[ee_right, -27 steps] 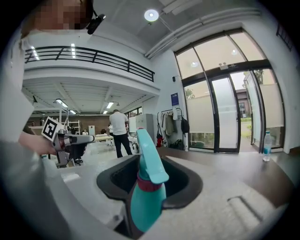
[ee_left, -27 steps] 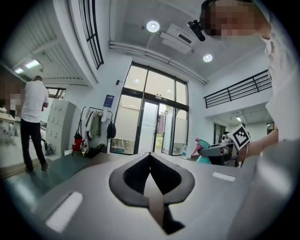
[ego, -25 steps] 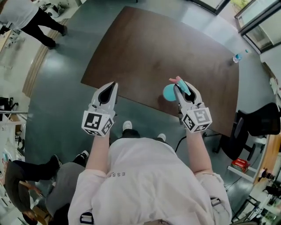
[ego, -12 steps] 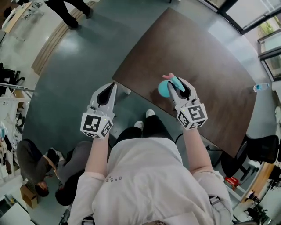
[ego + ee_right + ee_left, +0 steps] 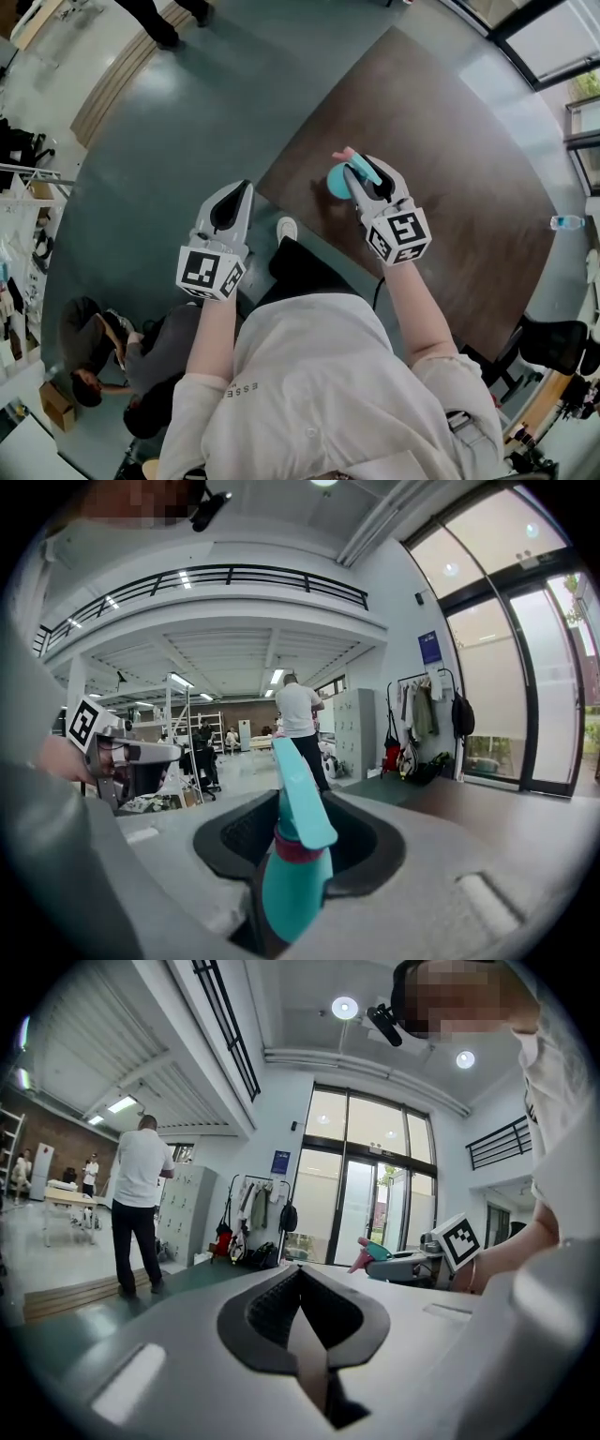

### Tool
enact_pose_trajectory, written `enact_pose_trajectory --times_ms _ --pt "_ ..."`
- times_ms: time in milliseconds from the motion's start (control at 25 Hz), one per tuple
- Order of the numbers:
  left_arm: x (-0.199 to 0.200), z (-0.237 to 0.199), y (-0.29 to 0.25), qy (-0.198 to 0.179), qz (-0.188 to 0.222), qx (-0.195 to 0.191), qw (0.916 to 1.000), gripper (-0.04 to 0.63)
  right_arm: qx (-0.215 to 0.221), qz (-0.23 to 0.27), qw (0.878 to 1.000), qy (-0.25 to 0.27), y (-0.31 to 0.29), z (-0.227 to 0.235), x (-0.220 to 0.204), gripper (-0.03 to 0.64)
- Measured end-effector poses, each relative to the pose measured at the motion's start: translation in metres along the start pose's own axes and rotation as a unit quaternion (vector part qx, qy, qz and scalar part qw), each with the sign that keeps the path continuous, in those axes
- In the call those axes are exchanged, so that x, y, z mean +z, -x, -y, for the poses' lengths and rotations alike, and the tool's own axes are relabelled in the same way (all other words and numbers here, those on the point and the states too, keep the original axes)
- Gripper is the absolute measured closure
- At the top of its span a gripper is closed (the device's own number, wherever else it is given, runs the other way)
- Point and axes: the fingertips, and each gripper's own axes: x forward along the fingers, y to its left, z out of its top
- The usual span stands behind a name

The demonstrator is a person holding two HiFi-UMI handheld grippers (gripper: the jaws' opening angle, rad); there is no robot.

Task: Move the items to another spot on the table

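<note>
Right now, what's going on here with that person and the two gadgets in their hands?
A person stands at a dark table, with a hand-held gripper in each hand. The right gripper has its fingers closed on a teal spray bottle with a pink collar. It holds the bottle over the table's near edge, apparently lifted clear of it. The left gripper is shut with nothing in it, and it hangs beside the table, over the floor.
</note>
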Motion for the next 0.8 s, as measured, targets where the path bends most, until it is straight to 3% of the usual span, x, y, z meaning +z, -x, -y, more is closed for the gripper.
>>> enact_pose_trajectory --times_ms 240,800 --pt "-0.006 -0.023 -0.042 0.002 -0.026 -0.014 0.9996 0.578 -0.022 -0.009 1.0 -0.02 -0.044 0.029 -0.009 0.485" --pt "-0.033 -0.062 -0.101 0.016 -0.056 -0.053 0.9969 0.578 -0.043 0.003 0.999 0.015 -0.103 0.047 -0.03 0.485"
